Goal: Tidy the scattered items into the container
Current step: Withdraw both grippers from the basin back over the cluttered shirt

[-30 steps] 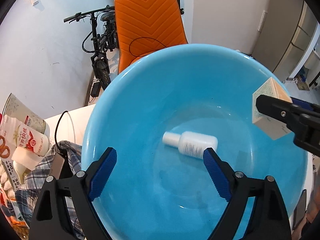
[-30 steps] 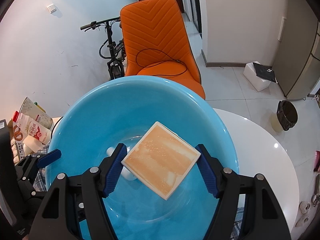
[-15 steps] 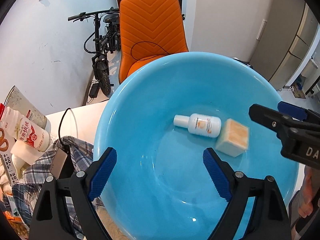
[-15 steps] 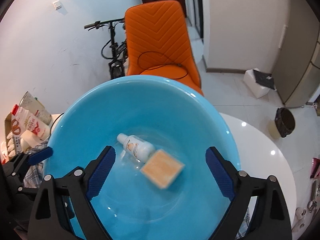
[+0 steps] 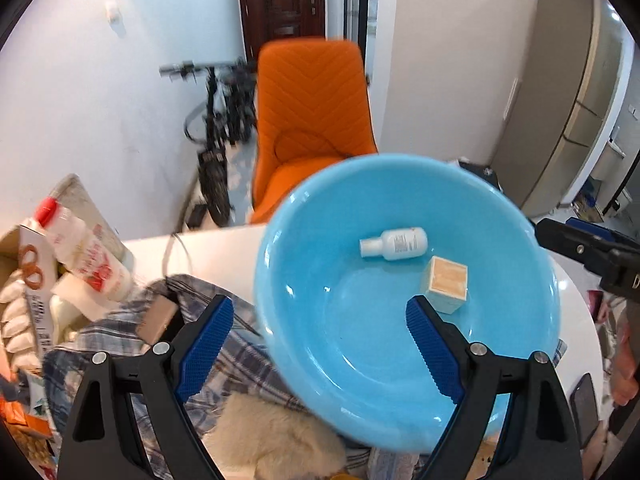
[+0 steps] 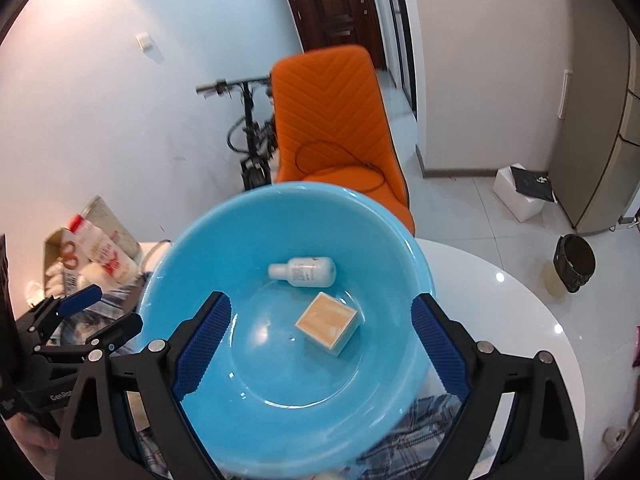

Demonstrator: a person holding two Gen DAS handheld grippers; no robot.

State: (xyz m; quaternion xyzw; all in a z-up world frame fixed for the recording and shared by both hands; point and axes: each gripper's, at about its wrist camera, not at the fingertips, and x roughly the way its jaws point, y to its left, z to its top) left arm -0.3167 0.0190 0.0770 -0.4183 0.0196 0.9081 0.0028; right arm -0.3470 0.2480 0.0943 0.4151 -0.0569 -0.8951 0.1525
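Since a second ago my right gripper [image 6: 320, 340] has let the tan box [image 6: 327, 323] go: its fingers have just been opening, now stand spread with nothing between them, and the box lies on the floor of the blue basin [image 6: 404, 240], just beside the white bottle [image 6: 305, 272]. Both views have pulled back, so the basin sits lower and smaller in frame. My left gripper [image 5: 320, 352] also hangs spread and empty, its pads straddling the basin's near left rim in its own view.

I judge the main risk is that rim: a finger [image 5: 434, 354] dropping from here could clip it and tip or slide the basin, which seems to rest partly on the plaid cloth [image 5: 248, 364] rather than flat on the white table [image 6: 500, 304]. Motion blur makes my aim uncertain.

Lower left holds clutter: a milk bottle [image 5: 86, 254] in an open carton, the cloth, something furry [image 5: 276, 436]. Whatever I reach for next lies tangled there. An orange chair [image 5: 316, 120] and bicycle [image 5: 218, 140] stand beyond the table, out of my way.
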